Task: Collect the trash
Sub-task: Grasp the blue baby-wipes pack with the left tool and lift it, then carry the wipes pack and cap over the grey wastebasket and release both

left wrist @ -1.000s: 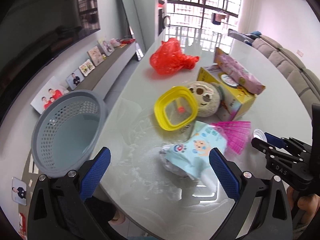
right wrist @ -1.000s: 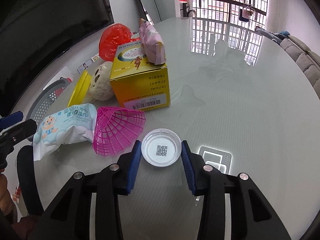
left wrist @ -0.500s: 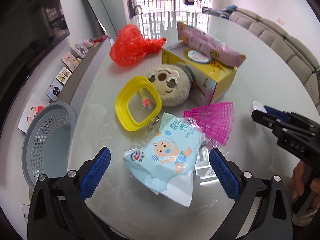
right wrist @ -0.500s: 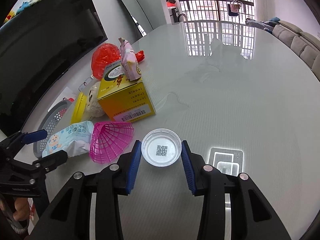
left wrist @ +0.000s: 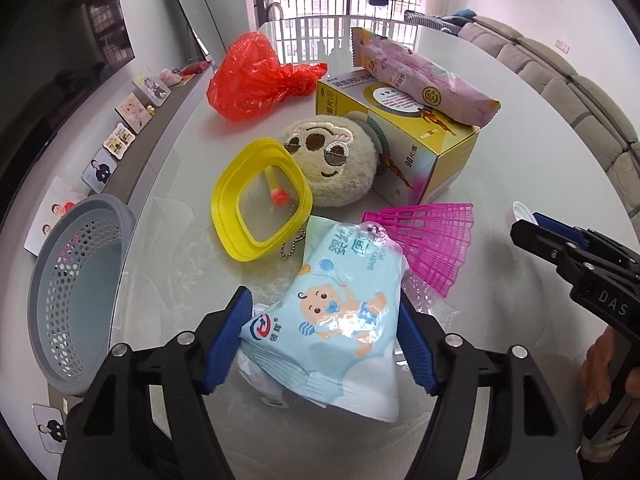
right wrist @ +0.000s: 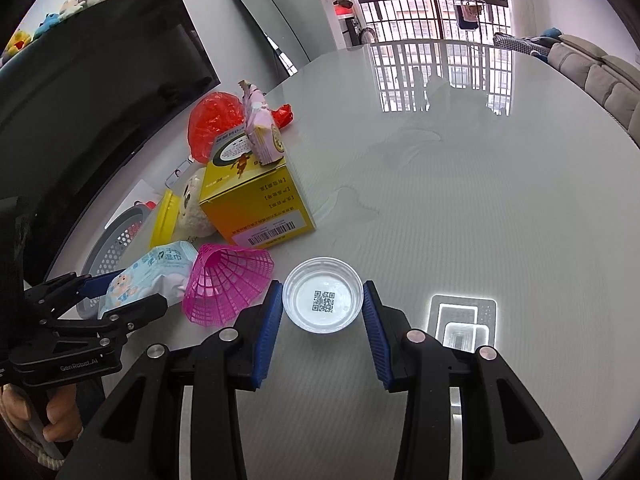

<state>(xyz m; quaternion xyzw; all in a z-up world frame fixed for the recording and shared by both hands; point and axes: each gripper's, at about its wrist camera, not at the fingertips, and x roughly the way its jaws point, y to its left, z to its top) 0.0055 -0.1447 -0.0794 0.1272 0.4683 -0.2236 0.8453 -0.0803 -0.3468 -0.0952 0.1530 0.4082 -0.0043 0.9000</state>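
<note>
A light blue baby wipes pack (left wrist: pixel 332 316) lies at the table's near edge. My left gripper (left wrist: pixel 326 340) has closed in around it, its blue pads touching both sides. The pack also shows in the right wrist view (right wrist: pixel 148 276). My right gripper (right wrist: pixel 323 316) is shut on a clear round plastic lid (right wrist: pixel 323 295) with a QR code. A grey perforated basket (left wrist: pixel 76 292) stands off the table's left edge. A red plastic bag (left wrist: pixel 256 76) and a pink snack wrapper (left wrist: pixel 416 80) lie farther back.
A yellow box (left wrist: pixel 404 144) carries the wrapper. A plush toy (left wrist: pixel 332 164), a yellow square container (left wrist: pixel 260 212) and a pink mesh cone (left wrist: pixel 432 244) crowd the table's middle. Photo frames (left wrist: pixel 120 140) line a low shelf at left. A sofa (left wrist: pixel 580 92) is at right.
My left gripper moved forward over the wipes pack and its jaws narrowed onto it. My right gripper kept hold of the lid and rose slightly.
</note>
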